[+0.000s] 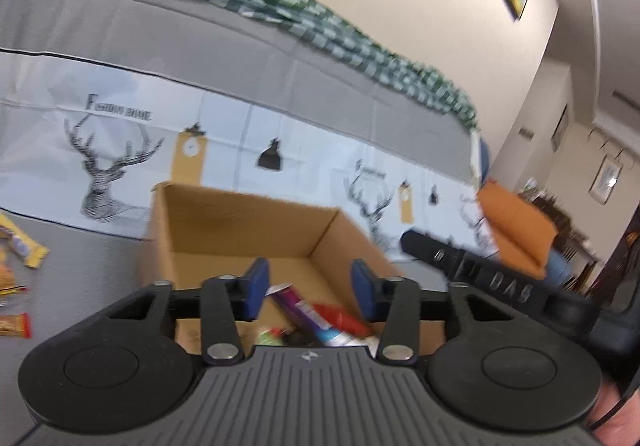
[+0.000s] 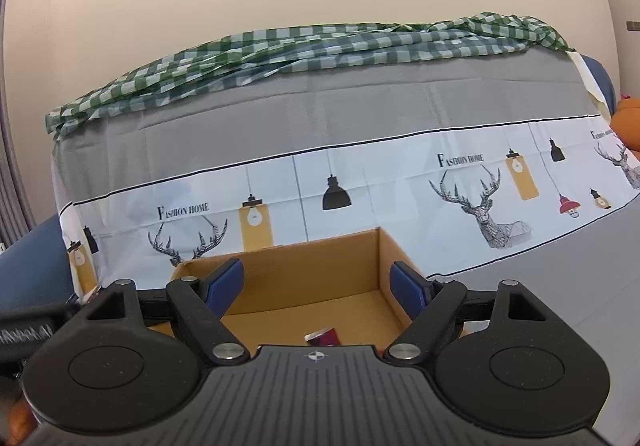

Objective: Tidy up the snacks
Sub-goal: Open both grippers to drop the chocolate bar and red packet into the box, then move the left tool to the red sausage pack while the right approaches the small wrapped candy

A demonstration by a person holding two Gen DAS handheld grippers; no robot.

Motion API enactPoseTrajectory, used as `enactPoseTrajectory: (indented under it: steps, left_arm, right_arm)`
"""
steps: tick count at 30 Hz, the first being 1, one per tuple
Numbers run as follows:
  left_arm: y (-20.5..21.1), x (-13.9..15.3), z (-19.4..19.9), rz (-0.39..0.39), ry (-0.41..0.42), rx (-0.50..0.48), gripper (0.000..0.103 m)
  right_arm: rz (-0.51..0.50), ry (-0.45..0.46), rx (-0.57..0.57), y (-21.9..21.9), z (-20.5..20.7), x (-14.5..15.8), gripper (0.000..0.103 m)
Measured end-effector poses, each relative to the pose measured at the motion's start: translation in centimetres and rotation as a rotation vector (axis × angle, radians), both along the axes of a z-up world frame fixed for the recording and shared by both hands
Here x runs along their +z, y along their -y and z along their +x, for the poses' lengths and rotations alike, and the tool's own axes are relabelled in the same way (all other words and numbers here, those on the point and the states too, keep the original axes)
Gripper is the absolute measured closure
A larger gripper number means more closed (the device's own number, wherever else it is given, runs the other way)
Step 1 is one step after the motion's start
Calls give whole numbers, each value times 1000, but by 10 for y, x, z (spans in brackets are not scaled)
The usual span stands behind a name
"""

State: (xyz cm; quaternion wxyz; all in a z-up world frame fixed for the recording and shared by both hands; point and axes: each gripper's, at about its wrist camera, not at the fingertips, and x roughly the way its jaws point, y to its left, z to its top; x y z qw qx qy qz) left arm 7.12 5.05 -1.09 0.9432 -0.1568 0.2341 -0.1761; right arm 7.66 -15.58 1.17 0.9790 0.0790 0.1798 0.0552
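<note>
Both claws hover over the cardboard box [image 1: 240, 221], and both are spread wide with nothing between their blue pads. The left gripper [image 1: 308, 290] hangs above the near edge of the box, its fingers apart over a heap of wrappers: a purple and silver packet [image 1: 310, 316] lies tilted against a red packet [image 1: 340, 316], with something green [image 1: 269, 336] tucked beside them. The print on these is too blurred to read. Out on the grey cloth [image 1: 92, 278] to the left of the box lie more snacks: a yellow bar [image 1: 22, 242] and a small orange and red packet [image 1: 16, 325], well apart from the box.

The right gripper [image 2: 316, 288] sits over the same box [image 2: 316, 266] from the other side, jaws open, and only the end of a dark red packet [image 2: 323, 336] peeks out on the box floor just past the gripper body. Behind the box, the printed cloth [image 2: 360, 185] shows deer heads and hanging lamps, and the words "FASHION HOME" read clearly. A green checked cloth [image 2: 304, 45] is bunched along the top. In the left view, the black arm of the other gripper [image 1: 480, 270] carries raised letters, too blurred to read.
</note>
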Motion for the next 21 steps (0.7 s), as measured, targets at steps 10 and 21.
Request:
enactPoseTrajectory:
  steps: [10,21]
  left_arm:
    - [-69,-2,-38,2,-113,91,90]
    - [-174,4,-37,80,-134,291,90]
  right_arm:
    - [37,-38,65,-48,-17,-4,68]
    - [54,-57,296,-135,-40,-9,78]
